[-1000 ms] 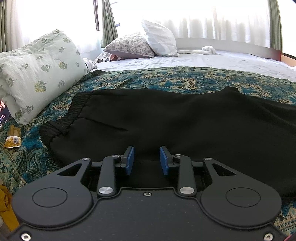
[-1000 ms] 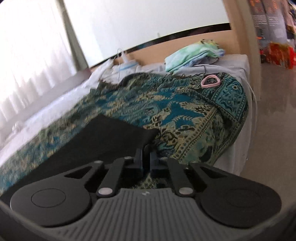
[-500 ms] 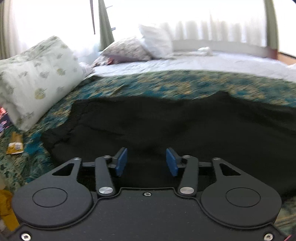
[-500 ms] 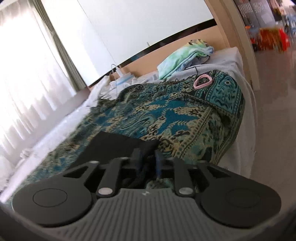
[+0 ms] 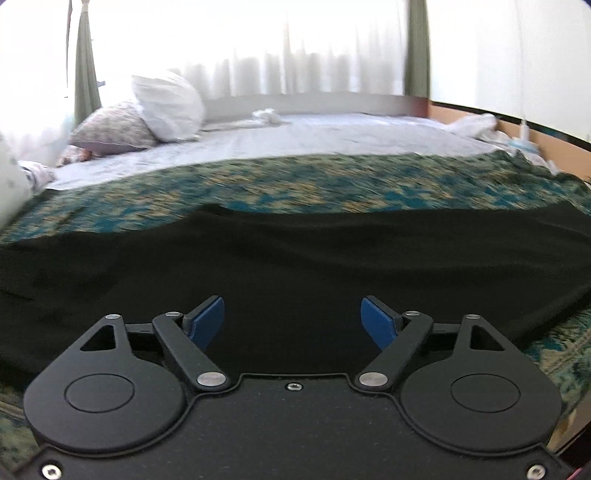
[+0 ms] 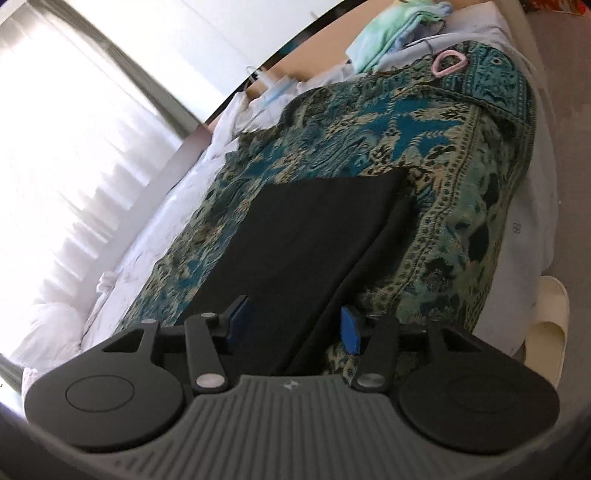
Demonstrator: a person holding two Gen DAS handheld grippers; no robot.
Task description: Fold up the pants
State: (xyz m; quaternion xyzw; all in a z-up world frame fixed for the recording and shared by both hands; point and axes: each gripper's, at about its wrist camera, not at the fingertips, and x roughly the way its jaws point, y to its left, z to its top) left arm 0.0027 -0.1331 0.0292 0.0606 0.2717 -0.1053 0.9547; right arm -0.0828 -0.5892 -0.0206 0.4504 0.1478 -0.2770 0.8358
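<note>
Left wrist view: we find the left gripper [image 5: 291,319] with its jaws set wide apart, having just been opening, and nothing between the blue pads [image 5: 207,323]. It hangs over the black pants [image 5: 295,258], whose cloth fills the gap behind the pads without being pinched. The pants lie flat as a long dark band across the near part of the patterned teal bedspread [image 5: 295,184], running from the left border of the view to the right. Beyond the bedspread's far edge we note a white sheet [image 5: 314,136], and at the bed's far left corner a floral pillow [image 5: 114,129] with a white pillow [image 5: 166,105] leaning behind it. Curtains [image 5: 258,48] close off the back. The picture is smeared sideways.

Right wrist view: we find the right gripper [image 6: 295,325] likewise parted, its jaws recently opened, the pads [image 6: 350,330] clear of the cloth. A folded edge of the pants [image 6: 314,236] passes under the gap; no pad presses on it. From here the pants end in a squared hem short of the bedspread's [image 6: 424,125] far corner, close along the bed's right edge. A pink ring [image 6: 448,62] lies at that corner, pale green folded cloth [image 6: 395,29] beyond it, and a white slipper [image 6: 546,325] on the floor beside the bed.
</note>
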